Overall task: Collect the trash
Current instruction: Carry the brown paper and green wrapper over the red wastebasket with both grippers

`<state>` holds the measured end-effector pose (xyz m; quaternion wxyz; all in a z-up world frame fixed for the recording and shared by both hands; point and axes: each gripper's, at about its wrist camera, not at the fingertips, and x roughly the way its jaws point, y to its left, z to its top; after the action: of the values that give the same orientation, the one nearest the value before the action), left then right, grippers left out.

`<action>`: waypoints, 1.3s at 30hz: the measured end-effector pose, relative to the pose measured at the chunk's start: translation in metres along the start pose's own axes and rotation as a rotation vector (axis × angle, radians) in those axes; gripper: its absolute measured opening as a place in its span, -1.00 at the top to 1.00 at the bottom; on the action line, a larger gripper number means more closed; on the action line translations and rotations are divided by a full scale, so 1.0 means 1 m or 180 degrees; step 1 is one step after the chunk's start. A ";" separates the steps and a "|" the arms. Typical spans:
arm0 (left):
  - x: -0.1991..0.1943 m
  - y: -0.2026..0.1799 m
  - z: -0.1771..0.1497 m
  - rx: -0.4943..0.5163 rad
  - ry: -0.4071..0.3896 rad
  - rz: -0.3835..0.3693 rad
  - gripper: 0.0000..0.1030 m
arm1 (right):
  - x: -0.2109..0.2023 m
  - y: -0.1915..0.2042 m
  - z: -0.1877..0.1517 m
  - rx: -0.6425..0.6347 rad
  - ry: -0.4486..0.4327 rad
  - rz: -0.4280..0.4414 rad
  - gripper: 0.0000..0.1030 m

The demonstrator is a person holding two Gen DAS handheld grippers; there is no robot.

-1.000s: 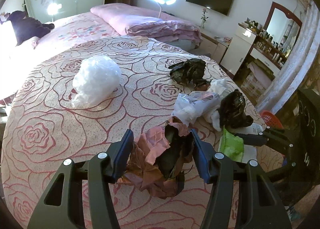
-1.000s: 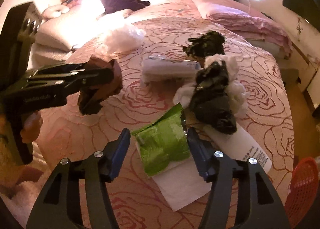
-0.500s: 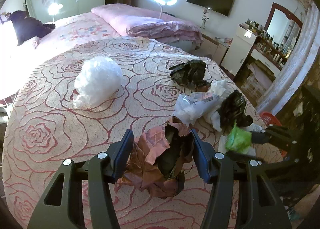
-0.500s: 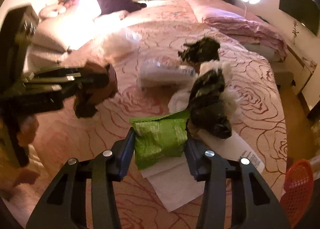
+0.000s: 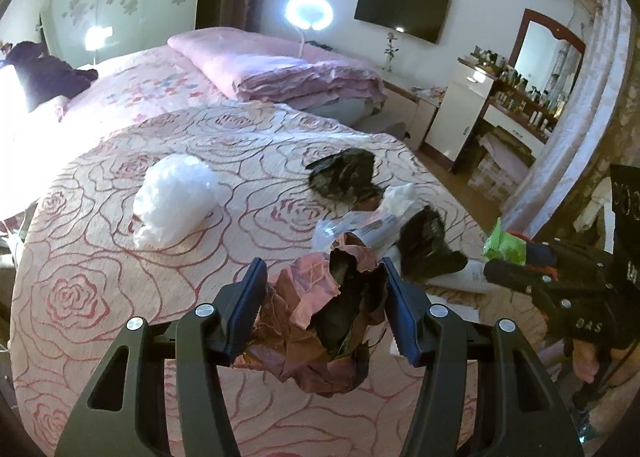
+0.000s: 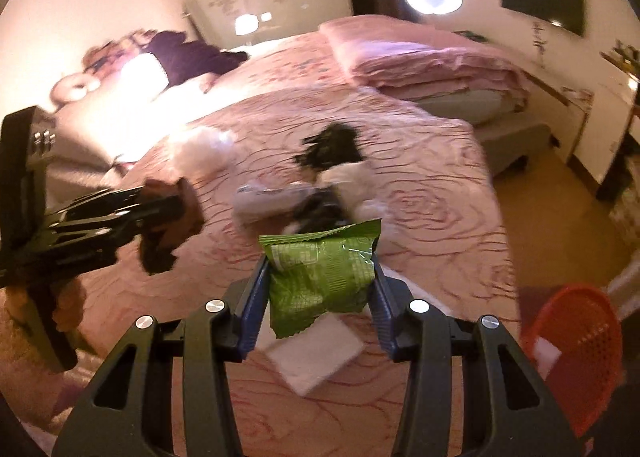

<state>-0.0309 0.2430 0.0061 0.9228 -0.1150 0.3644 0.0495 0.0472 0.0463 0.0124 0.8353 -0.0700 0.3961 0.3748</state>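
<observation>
My left gripper (image 5: 322, 297) is shut on a crumpled pink and brown wrapper (image 5: 320, 321) and holds it above the bed. My right gripper (image 6: 318, 281) is shut on a green snack packet (image 6: 320, 269), lifted off the bed; the packet also shows in the left wrist view (image 5: 504, 245). On the bedspread lie a white plastic bag (image 5: 172, 197), a black bag (image 5: 344, 173), a second black bag (image 5: 424, 245), a clear wrapper (image 5: 352, 225) and a white paper sheet (image 6: 316, 353). The left gripper (image 6: 160, 213) shows at the left of the right wrist view.
An orange mesh basket (image 6: 576, 349) stands on the floor at the bed's right edge. A folded pink quilt (image 5: 280, 73) lies at the far side of the bed. A white cabinet (image 5: 460, 113) and a dresser stand to the right.
My right gripper has lifted the green packet off the white paper and swung up and to the right, toward the basket. My left gripper has held still with the wrapper.
</observation>
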 end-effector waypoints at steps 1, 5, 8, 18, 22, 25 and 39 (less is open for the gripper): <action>-0.001 -0.003 0.002 0.0008 -0.0015 -0.0021 -0.06 | -0.003 -0.005 0.000 0.0034 -0.0026 -0.0039 0.13; -0.004 -0.017 0.011 0.0066 -0.0084 -0.0101 -0.06 | -0.015 -0.026 -0.001 0.0167 -0.0129 -0.0182 0.13; -0.005 -0.031 0.019 0.0148 -0.0141 -0.0179 -0.06 | -0.023 -0.039 -0.003 0.0256 -0.0184 -0.0272 0.13; 0.014 -0.096 0.045 0.0480 -0.0148 -0.0523 -0.06 | -0.050 -0.091 -0.011 0.0618 -0.0342 -0.0634 0.13; 0.028 -0.134 0.051 0.0669 -0.0085 -0.0699 -0.06 | -0.061 -0.109 -0.018 0.0763 -0.0384 -0.0794 0.13; 0.041 -0.159 0.055 0.0781 -0.0010 -0.0852 -0.06 | -0.069 -0.122 -0.026 0.0875 -0.0407 -0.0917 0.13; 0.089 -0.253 0.049 0.1113 0.0249 -0.1165 -0.07 | -0.099 -0.190 -0.076 0.1418 -0.0378 -0.1419 0.13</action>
<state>0.1104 0.0110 0.0248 0.9075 -0.0196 0.3759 -0.1866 0.0906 -0.1769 -0.0021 0.9133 0.0516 0.3938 0.0900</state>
